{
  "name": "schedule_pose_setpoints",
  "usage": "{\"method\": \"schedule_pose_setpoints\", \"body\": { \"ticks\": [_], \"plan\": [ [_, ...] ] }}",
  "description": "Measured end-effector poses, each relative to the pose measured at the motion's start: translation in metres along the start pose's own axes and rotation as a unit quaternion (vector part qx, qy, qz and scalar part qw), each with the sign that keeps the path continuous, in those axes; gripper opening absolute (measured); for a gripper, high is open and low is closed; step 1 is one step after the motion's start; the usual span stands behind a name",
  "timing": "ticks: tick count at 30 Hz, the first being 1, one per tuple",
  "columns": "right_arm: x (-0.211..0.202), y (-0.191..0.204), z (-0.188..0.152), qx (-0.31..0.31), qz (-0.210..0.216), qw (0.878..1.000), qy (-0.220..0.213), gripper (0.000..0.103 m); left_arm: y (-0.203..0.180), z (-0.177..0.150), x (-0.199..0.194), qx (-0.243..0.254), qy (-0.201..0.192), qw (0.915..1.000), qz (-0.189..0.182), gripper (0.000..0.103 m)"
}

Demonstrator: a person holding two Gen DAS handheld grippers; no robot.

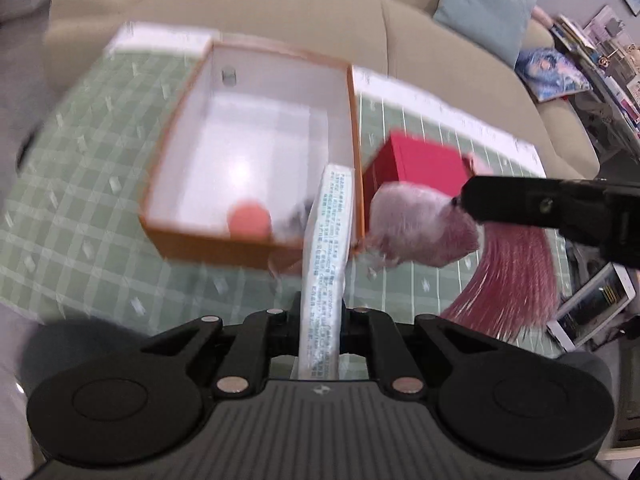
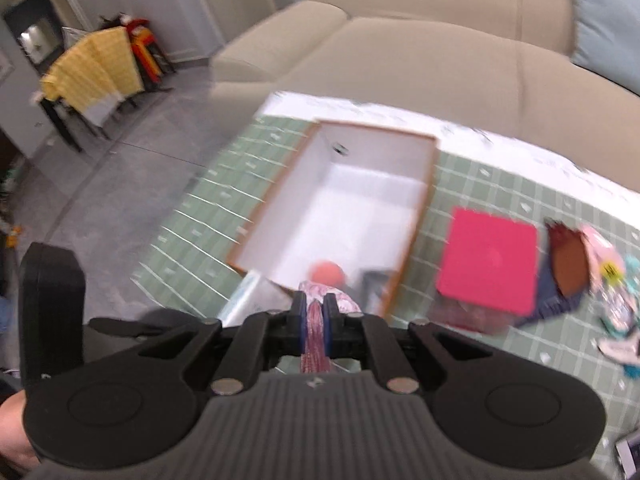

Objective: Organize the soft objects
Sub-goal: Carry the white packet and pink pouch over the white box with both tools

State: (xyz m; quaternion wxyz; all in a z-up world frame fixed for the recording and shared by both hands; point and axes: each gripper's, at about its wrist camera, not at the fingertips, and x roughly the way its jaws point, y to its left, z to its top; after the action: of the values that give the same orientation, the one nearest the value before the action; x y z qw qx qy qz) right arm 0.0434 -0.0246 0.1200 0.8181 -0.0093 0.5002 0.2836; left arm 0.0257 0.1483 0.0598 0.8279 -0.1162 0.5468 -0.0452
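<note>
Black plastic up close: the left claw, squeezed tight on a white packet with tiny print on it. Packet long and floppy, sticking out past the claw and crossing the near right corner of the orange box in the left view.

Just to the right, the right claw, coming in from the side and clamped on a pink fluffy toy. Long pink strings fanning down from the toy. In the right view, the same strings pinched flat between the two blue pads, with the fluffy part poking out in front. Toy held up in the air just beside the box's near corner, not inside it.

Next, the box itself, open on top, white inside. In its near end, an orange ball and a small dark thing, too blurry to name.

Beside the box on the right, a red box. Farther right in the right view, a blurry heap of small toys.

Under it all, a green checked cloth with white edges.

Behind that, a big beige sofa with a blue cushion. Far off to the left in the right view, a yellow cloth draped over a chair.
</note>
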Motion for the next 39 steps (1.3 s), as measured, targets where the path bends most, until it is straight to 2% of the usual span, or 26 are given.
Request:
{"method": "schedule_pose_setpoints", "body": {
  "ticks": [2, 5, 8, 13, 16, 18, 22, 25, 27, 32, 39],
  "plan": [
    [-0.005, 0.01, 0.016, -0.022, -0.016, 1.0, -0.015, 0.005, 0.001, 0.016, -0.011, 0.004, -0.015, 0.9999, 0.0, 0.011],
    [-0.008, 0.018, 0.041, -0.032, -0.005, 0.999, -0.027, 0.005, 0.002, 0.04, -0.024, 0.007, -0.041, 0.999, 0.015, 0.011],
    [-0.01, 0.027, 0.063, -0.044, -0.009, 0.998, -0.041, 0.005, 0.008, 0.062, -0.03, 0.004, -0.049, 0.9986, 0.02, 0.011],
    [0.003, 0.035, 0.096, -0.049, -0.008, 0.998, -0.046, 0.005, 0.024, 0.088, -0.016, -0.001, -0.03, 0.9992, 0.026, 0.011],
    [0.022, 0.035, 0.109, -0.048, -0.01, 0.998, -0.036, 0.005, 0.037, 0.099, 0.002, -0.017, -0.015, 0.9994, 0.027, 0.012],
    [0.04, 0.031, 0.115, -0.046, -0.012, 0.999, -0.023, 0.005, 0.049, 0.105, 0.017, -0.023, -0.006, 0.9989, 0.04, 0.012],
    [0.088, 0.017, 0.111, -0.04, -0.011, 0.999, -0.006, 0.005, 0.072, 0.109, 0.051, -0.032, 0.01, 0.9987, 0.039, 0.012],
    [0.129, 0.007, 0.103, -0.051, -0.028, 0.998, 0.018, 0.005, 0.084, 0.106, 0.076, -0.02, 0.019, 0.9984, 0.05, 0.012],
    [0.153, -0.002, 0.098, -0.044, -0.024, 0.998, 0.036, 0.005, 0.093, 0.104, 0.094, -0.02, 0.036, 0.9985, 0.036, 0.012],
    [0.211, -0.019, 0.087, -0.028, -0.02, 0.996, 0.078, 0.005, 0.093, 0.099, 0.128, 0.018, 0.05, 0.9982, 0.026, 0.012],
    [0.271, -0.035, 0.064, -0.015, -0.032, 0.991, 0.126, 0.005, 0.104, 0.097, 0.155, 0.008, 0.08, 0.9965, 0.025, 0.012]
  ]
}}
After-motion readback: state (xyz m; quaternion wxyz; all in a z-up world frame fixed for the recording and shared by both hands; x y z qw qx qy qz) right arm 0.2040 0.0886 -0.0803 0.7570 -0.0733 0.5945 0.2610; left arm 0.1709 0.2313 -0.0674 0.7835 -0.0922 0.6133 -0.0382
